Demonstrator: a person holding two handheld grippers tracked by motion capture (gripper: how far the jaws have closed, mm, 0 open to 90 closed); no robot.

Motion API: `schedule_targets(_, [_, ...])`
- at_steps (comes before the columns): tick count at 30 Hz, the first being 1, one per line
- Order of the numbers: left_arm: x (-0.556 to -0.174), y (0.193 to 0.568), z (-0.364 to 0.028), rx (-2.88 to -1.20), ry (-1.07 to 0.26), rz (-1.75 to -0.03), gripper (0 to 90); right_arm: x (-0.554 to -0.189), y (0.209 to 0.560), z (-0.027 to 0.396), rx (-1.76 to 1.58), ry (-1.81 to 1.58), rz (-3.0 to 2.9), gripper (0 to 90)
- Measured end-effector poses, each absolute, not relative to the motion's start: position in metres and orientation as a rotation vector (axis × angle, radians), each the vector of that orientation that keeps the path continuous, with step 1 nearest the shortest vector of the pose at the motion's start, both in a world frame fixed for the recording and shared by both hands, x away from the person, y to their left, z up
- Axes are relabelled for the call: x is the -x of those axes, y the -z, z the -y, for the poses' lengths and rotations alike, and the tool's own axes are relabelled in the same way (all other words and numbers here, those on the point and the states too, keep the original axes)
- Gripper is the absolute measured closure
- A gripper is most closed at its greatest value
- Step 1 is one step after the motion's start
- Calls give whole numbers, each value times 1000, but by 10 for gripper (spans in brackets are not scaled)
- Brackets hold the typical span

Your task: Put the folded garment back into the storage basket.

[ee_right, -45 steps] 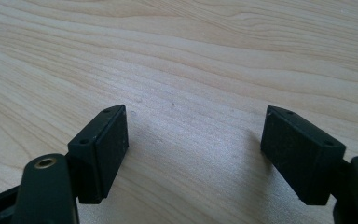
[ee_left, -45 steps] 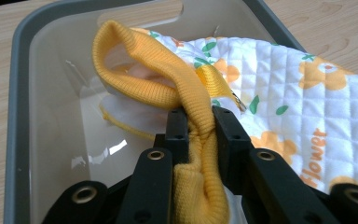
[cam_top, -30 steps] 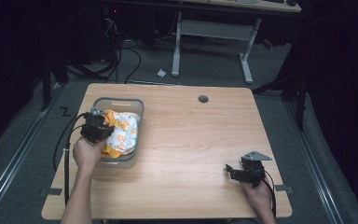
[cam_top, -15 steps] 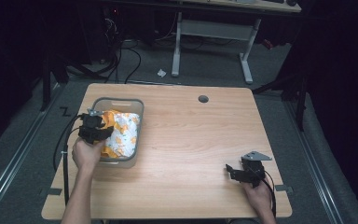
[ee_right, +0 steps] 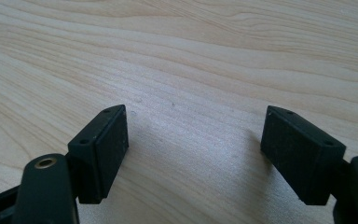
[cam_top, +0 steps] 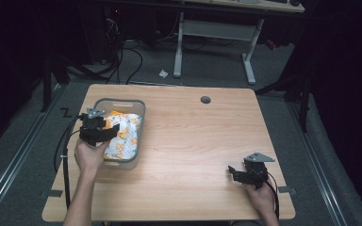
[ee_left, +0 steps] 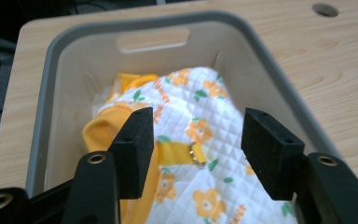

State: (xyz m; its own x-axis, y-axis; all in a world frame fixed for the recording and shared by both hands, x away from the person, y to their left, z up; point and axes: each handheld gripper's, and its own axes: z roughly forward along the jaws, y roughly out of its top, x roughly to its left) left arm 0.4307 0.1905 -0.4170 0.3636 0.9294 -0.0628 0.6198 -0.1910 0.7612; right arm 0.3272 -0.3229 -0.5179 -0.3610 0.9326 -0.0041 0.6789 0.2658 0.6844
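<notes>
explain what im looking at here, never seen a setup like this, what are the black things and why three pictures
A person sits at a wooden table, holding a hand-held two-jaw clamp in each hand. One picture is taken from above; the other two come from small cameras riding on each clamp, looking along its black jaws. The left gripper hovers open over a grey bin containing a white quilted cloth with orange flowers, not gripping it. The right gripper rests open near the table's front right, above bare wood, holding nothing. A small round hole sits near the table's far edge.
</notes>
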Motion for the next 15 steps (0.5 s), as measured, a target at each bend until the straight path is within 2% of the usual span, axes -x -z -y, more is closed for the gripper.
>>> schedule_targets(15, [-405, 402, -155, -1898, -534, -1177, 420, -327, 518, 323, -1458, -841, -2135, 235])
